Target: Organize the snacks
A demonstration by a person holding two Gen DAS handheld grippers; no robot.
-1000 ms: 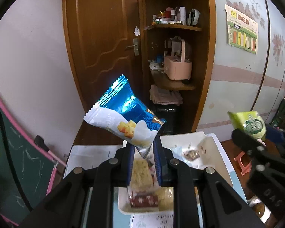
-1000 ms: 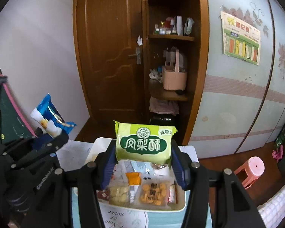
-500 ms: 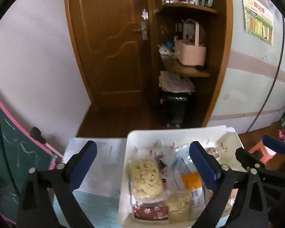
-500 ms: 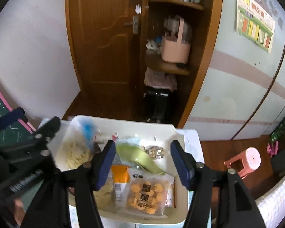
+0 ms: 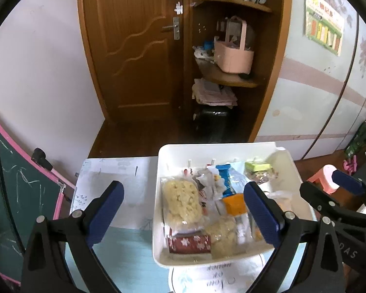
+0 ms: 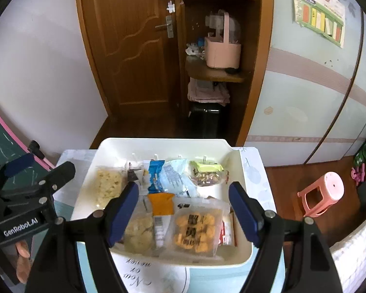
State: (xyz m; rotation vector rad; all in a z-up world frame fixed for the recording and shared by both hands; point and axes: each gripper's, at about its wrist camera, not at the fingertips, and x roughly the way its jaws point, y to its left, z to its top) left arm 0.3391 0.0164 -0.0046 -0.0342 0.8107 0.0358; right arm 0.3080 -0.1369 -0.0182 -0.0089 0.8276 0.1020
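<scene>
My left gripper (image 5: pixel 183 210) stands wide open with nothing between its blue pads (image 5: pixel 105 210), and my right gripper (image 6: pixel 183 210) is opening, its jaws also bare. From the right wrist view I can see a bit of my own hand (image 6: pixel 22 261) under the left gripper's black frame, though most of it is hidden. The near ends of both tools are cut off by the bottom of each view, and the fingers cover parts of the packets below, so I cannot read the red wrapper (image 6: pixel 225 232) by my right pad or the pale packets behind my left one. Print on most wrappers is too blurred to make out. The snacks lie in a white bin (image 5: pixel 158 219) on a table with a light printed cloth (image 5: pixel 119 185): a clear bag of pale puffed pieces (image 5: pixel 181 201) at the left side, a dark red wrapper with white flowers (image 5: pixel 190 243) at the near edge, an orange packet (image 6: pixel 161 204) in the middle, a clear bag of orange biscuits (image 6: pixel 195 227) toward the near right, a blue and white packet (image 6: pixel 155 175) and a green packet (image 6: pixel 206 166) lying on a clear bag of mixed nuts (image 6: pixel 206 178) at the far side. The bin sits below and ahead of both grippers; my left tool straddles its left wall, my right hangs over its near half.
</scene>
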